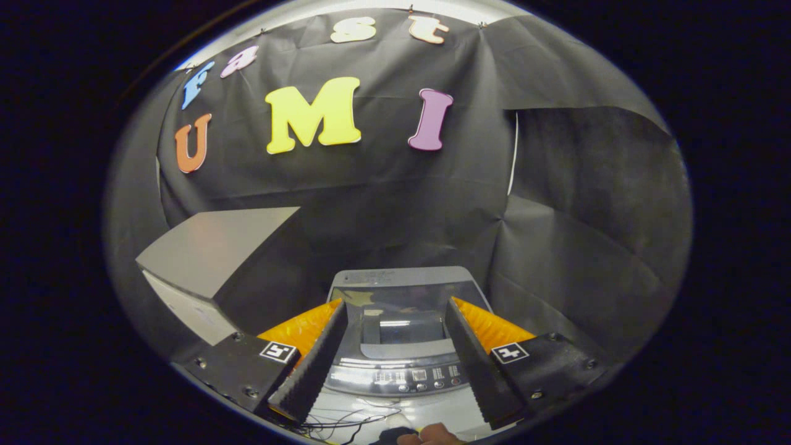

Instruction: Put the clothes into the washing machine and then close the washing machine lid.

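Tool (395, 346) wide open, nothing between its fingers, hanging above and in front of the washing machine (401, 334). Machine sits straight ahead, seen between the fingers; its lid (408, 309) looks to be down, glossy dark panel with reflections, so the drum and whatever is in it can't be seen. Control panel (414, 375) on the machine's near edge, row of small buttons. Grey box (210, 266) left of the machine, well apart from it, closed top, contents unknown. Clothes: none clearly in sight; a dark lump (395, 435) by a person's hand (432, 436) just in front of the machine, too cut off to say if it is fabric. Some thin cables (346, 421) near that too. Judgement: clothes would be light, limp, non-fragile, pinch a bunched fold near the middle so less dangles. Lid is rigid and smooth, likely slippery; take or push it at its front lip nearest the panel
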`<state>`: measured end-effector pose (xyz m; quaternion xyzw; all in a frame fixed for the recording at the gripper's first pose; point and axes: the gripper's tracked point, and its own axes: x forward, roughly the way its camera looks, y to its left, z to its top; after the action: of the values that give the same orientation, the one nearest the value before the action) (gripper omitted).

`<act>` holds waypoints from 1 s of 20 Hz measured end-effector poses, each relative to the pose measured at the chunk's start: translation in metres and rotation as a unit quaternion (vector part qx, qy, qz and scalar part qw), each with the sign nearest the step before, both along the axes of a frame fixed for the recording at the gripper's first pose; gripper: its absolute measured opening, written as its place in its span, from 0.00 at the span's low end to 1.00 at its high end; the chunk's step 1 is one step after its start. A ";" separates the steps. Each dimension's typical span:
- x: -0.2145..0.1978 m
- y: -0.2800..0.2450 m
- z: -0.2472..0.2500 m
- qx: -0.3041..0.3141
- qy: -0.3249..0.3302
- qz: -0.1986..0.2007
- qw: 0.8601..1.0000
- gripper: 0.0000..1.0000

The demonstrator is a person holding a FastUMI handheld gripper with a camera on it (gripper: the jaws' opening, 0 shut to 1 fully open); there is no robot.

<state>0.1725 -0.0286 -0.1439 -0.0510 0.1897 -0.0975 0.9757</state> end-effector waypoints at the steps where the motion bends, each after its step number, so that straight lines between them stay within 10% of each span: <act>1: -0.012 0.003 0.006 -0.002 -0.005 -0.002 1.000 1.00; 20: -0.182 -0.002 0.073 -0.012 -0.088 0.015 0.996 1.00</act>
<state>-0.0096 -0.0308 -0.0709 -0.0570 0.1007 -0.0889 0.9893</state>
